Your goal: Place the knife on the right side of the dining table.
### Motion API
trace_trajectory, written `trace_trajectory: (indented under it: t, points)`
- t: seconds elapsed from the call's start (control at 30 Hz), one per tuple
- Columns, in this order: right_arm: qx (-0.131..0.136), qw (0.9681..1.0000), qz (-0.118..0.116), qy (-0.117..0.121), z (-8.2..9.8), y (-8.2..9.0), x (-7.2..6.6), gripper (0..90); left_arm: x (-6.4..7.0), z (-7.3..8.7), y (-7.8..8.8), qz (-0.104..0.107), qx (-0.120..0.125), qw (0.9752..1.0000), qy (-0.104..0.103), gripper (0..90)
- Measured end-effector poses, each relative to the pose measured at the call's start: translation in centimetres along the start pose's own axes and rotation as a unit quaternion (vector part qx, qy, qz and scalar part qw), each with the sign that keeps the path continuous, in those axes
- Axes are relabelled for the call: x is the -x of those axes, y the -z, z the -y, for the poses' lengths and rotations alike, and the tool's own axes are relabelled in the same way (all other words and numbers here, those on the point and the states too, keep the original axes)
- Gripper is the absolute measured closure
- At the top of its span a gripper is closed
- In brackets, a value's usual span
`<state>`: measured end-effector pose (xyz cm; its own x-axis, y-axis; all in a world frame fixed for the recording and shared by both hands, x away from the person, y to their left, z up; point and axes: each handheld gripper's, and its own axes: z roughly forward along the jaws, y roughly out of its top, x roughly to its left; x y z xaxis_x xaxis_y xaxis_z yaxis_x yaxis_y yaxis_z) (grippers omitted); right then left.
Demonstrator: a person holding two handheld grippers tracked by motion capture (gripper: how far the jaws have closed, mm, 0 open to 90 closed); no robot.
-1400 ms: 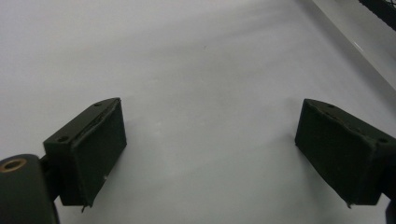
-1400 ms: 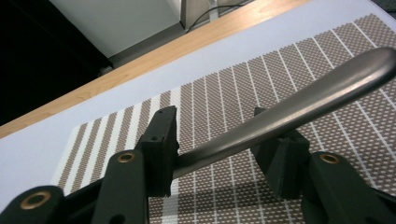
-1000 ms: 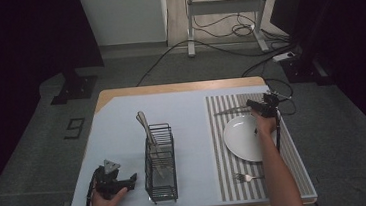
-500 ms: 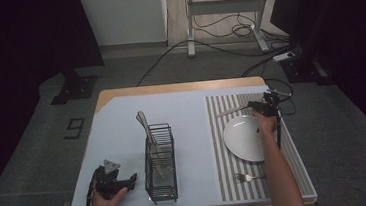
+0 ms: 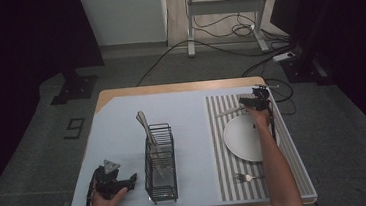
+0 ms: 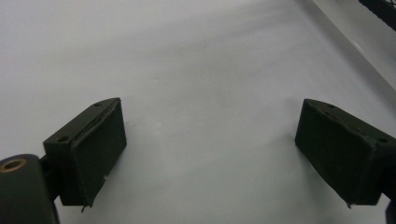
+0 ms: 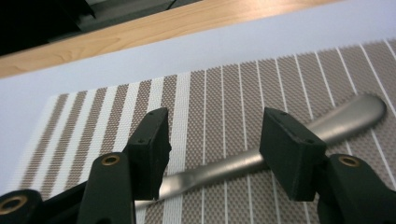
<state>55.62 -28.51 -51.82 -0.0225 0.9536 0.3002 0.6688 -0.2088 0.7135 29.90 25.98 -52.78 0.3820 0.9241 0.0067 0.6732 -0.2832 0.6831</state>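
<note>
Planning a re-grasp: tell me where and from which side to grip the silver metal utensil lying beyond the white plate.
Grip the silver metal utensil at its narrow mid-handle, coming from above with the jaws straddling it crosswise. It lies flat on the striped placemat, and the right gripper, whose jaws have just been opening, already brackets that part.

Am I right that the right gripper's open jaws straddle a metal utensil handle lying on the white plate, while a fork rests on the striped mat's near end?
Not quite: the utensil handle lies on the striped placemat, beyond the white plate, not on it, as the right gripper view shows. The right gripper has just been opening, with the handle between its jaws. The fork is as you say.
</note>
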Motion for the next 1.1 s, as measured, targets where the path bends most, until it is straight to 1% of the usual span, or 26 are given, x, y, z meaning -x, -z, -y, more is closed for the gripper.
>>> trace_trajectory:
  t: [0.03,0.07,0.1,0.13,0.17,0.2,0.23,0.27,0.37,0.5,0.57,0.63,0.7,0.83,0.9,0.97,1.0,1.03,1.07,1.1]
  points:
    - [0.0,1.0,0.0,0.0,0.0,0.0,0.0,42.3,0.0,0.0,0.0,0.0,0.0,1.0,0.0,8.4]
    - [-0.002,1.0,0.005,0.008,-0.1,-0.2,-0.2,42.9,0.0,0.0,0.0,0.0,0.0,1.0,0.0,8.4]
    - [0.003,0.9997,0.012,0.023,-0.1,-0.5,-0.4,43.1,0.0,0.0,0.0,0.0,0.0,1.0,0.0,8.4]
    - [-0.007,0.9989,0.022,0.042,-0.2,-0.9,-0.6,43.9,0.0,0.0,0.0,0.0,0.0,1.0,0.0,8.4]
    - [-0.008,0.9983,0.027,0.051,-0.2,-1.1,-0.7,44.2,0.0,0.0,0.0,0.0,0.0,1.0,0.0,8.3]
    - [-0.009,0.9978,0.032,0.058,-0.2,-1.3,-0.8,44.6,0.0,0.0,0.0,0.0,0.0,1.0,0.0,8.3]
    - [-0.009,0.9978,0.032,0.058,-0.2,-1.3,-0.8,44.6,0.0,0.0,0.0,0.0,0.0,1.0,0.0,8.4]
    - [-0.014,0.9968,0.043,0.066,-0.2,-1.3,-1.0,46.3,0.0,0.0,0.0,0.0,0.0,1.0,0.0,8.4]
    - [-0.017,0.9969,0.045,0.062,-0.2,-1.3,-1.0,46.9,0.0,0.0,0.0,0.0,0.0,1.0,0.0,8.4]
    - [-0.02,0.9977,0.045,0.048,-0.2,-1.1,-0.6,47.2,0.0,0.0,0.0,0.0,0.0,1.0,0.0,8.4]
    - [-0.022,0.9977,0.046,0.045,-0.2,-1.0,-0.5,47.2,0.0,0.0,0.0,0.0,0.0,1.0,0.0,8.4]
    - [-0.021,0.9979,0.045,0.041,-0.2,-1.0,-0.4,46.7,0.0,0.0,0.0,0.0,0.0,1.0,0.0,8.4]
    - [-0.019,0.9985,0.039,0.033,-0.2,-1.0,-0.3,45.7,0.0,0.0,0.0,0.0,0.001,1.0,0.0,8.4]
    - [-0.014,0.9988,0.035,0.031,-0.1,-1.0,-0.1,45.6,0.0,0.0,0.0,0.0,0.0,1.0,0.0,8.4]
    - [-0.004,0.9996,0.02,0.019,-0.1,-0.6,0.0,45.6,0.0,0.0,0.0,0.0,0.0,1.0,0.0,8.4]
    - [0.001,0.9997,0.016,0.016,-0.1,-0.4,0.1,45.3,0.0,0.0,0.0,0.0,0.0,1.0,0.0,8.4]
    - [0.004,1.0,0.006,0.004,0.0,0.1,0.2,44.3,0.0,0.0,0.0,0.0,0.0,1.0,0.0,8.4]
    - [0.004,1.0,0.006,0.004,0.0,0.1,0.2,44.3,0.0,0.0,0.0,0.0,0.001,1.0,0.001,8.4]
    - [0.001,1.0,0.001,0.003,0.0,0.8,0.3,42.7,0.0,0.0,0.0,0.0,0.001,1.0,0.0,8.4]
    - [0.004,1.0,-0.001,0.002,0.0,1.1,0.3,42.8,0.0,0.0,0.0,0.0,0.001,1.0,0.0,8.4]
